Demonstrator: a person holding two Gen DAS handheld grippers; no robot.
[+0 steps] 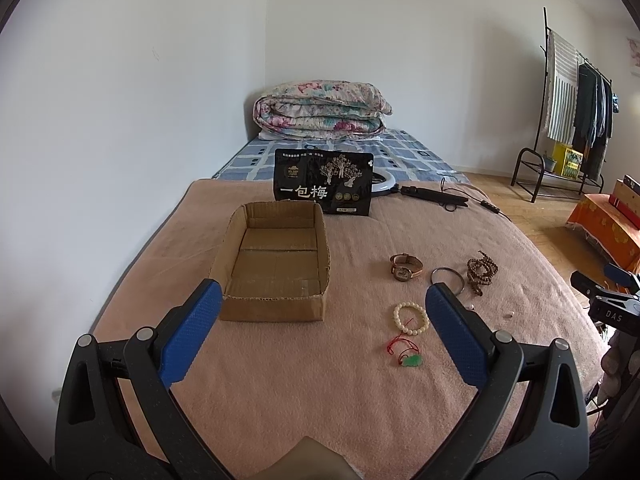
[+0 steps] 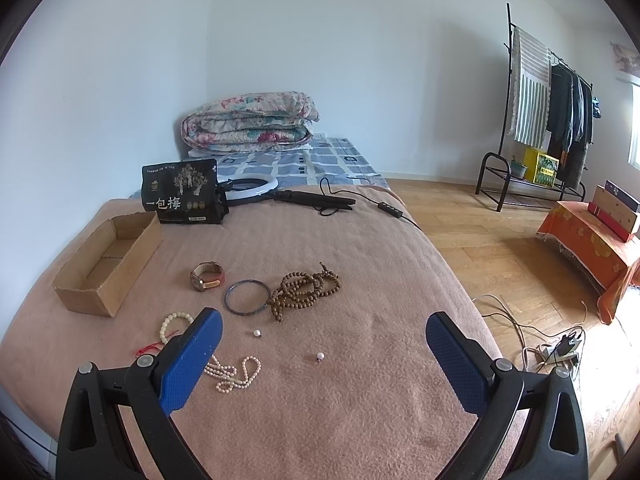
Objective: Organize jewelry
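Note:
An empty cardboard box [image 1: 276, 256] sits on the pink blanket; it also shows in the right wrist view [image 2: 108, 260]. Right of it lie a watch [image 1: 405, 267], a dark bangle [image 1: 447, 279], a brown bead string [image 1: 481, 271], a white bead bracelet [image 1: 411, 317] and a green pendant on red cord [image 1: 411, 360]. The right wrist view shows the watch [image 2: 207, 276], bangle [image 2: 247, 296], brown beads [image 2: 306, 288], white bracelet [image 2: 175, 325], a pearl necklace [image 2: 236, 374] and two loose pearls [image 2: 257, 333]. My left gripper [image 1: 323, 304] is open and empty. My right gripper [image 2: 324, 336] is open and empty.
A black snack bag [image 1: 323, 182] stands behind the box. A ring light with cable [image 2: 256, 188] lies beyond. A folded quilt [image 1: 320, 110] is at the bed's far end. Right of the bed are wood floor, a clothes rack [image 2: 544, 112], an orange-covered stand [image 2: 588, 240] and floor cables [image 2: 552, 348].

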